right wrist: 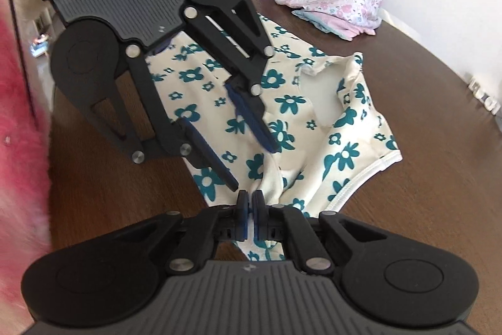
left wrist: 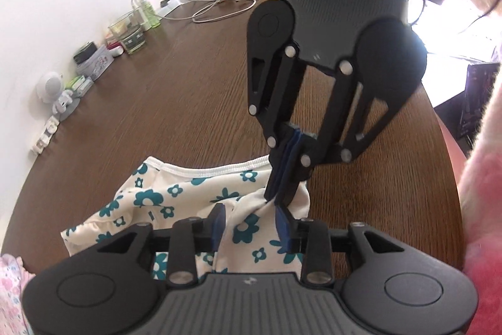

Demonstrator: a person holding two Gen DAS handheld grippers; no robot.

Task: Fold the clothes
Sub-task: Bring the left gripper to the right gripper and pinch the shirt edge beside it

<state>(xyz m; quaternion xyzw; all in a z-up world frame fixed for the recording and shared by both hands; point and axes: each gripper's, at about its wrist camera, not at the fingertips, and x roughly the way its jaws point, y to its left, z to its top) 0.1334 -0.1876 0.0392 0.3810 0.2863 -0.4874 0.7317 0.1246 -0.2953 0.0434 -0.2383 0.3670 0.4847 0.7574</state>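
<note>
The cream floral garment (right wrist: 282, 115) lies crumpled on the brown table (right wrist: 423, 178). The right gripper (right wrist: 250, 217) pinches the garment's near edge, jaws nearly closed on cloth. The left gripper (left wrist: 249, 225) hangs over the garment with jaws wide, beside the right gripper

A garment (right wrist: 282, 115) was spread on the tabletop (right wrist: 439, 193), with the two hand-held grippers set facing each other over its near edge — the left hand-held gripper (right wrist: 238, 146) opposite the right hand-held gripper (left wrist: 284, 175). Folded clothes (right wrist: 342, 8) were stacked behind it.
</note>
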